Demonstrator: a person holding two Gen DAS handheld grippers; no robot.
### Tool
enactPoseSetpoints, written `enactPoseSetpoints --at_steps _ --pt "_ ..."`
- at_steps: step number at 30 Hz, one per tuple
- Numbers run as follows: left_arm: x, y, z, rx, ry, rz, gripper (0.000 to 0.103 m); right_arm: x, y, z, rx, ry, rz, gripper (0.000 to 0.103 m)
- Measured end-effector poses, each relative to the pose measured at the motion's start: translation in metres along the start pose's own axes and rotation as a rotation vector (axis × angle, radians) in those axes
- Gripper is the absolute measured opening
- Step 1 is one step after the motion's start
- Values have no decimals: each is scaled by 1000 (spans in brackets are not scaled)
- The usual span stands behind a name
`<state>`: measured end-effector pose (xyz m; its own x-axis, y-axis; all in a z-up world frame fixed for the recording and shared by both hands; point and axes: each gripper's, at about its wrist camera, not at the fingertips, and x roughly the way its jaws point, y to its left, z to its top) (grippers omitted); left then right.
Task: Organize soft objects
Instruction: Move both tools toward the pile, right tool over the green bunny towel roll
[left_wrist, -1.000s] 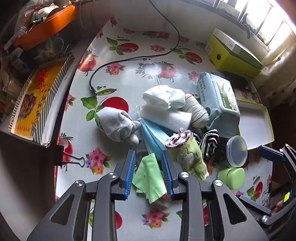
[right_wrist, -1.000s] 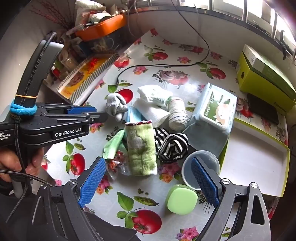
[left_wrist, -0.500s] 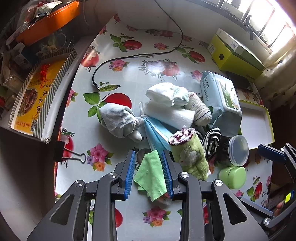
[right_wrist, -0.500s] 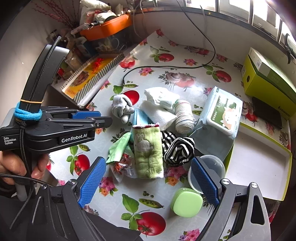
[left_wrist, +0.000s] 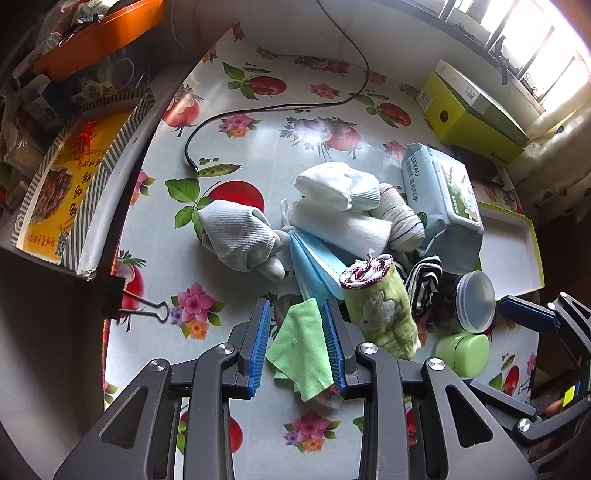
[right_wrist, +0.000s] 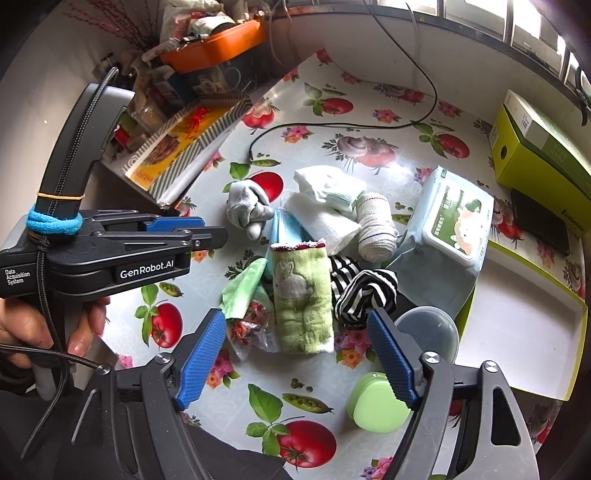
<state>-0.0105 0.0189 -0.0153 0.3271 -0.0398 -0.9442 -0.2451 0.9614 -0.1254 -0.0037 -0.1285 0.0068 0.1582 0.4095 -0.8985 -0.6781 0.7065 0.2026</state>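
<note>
A heap of soft things lies mid-table: a grey sock bundle (left_wrist: 236, 232), white socks (left_wrist: 340, 188), blue face masks (left_wrist: 314, 258), a rolled green rabbit towel (right_wrist: 301, 299), a striped black-and-white sock (right_wrist: 365, 291) and a light green cloth (left_wrist: 299, 347). My left gripper (left_wrist: 295, 304) hovers open above the green cloth, which shows between its blue pads without being pinched. My right gripper (right_wrist: 295, 317) hangs above the towel's near end. Its jaws are closing but still stand wide, clear of the towel.
A wipes pack (right_wrist: 447, 225), a clear round tub (right_wrist: 428, 332) and a green round box (right_wrist: 376, 406) sit at the right. Beyond them is a white tray with a yellow-green rim (right_wrist: 517, 325). A binder clip (left_wrist: 144, 306) grips the table's left edge. A black cable (left_wrist: 277, 109) crosses the back.
The right gripper's jaws have drawn a little closer together. Both grippers have stayed in about the same place, and the heap is undisturbed.
</note>
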Motion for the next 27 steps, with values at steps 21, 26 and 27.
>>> enactPoseSetpoints --at_steps 21,26,27 --pt "10 9 -6 -17 32 6 30 13 3 1 -1 29 12 68" --pt "11 14 -6 -38 36 1 30 21 3 4 -4 43 20 68" --pt "11 15 -6 -42 37 2 30 23 3 4 -4 47 21 68"
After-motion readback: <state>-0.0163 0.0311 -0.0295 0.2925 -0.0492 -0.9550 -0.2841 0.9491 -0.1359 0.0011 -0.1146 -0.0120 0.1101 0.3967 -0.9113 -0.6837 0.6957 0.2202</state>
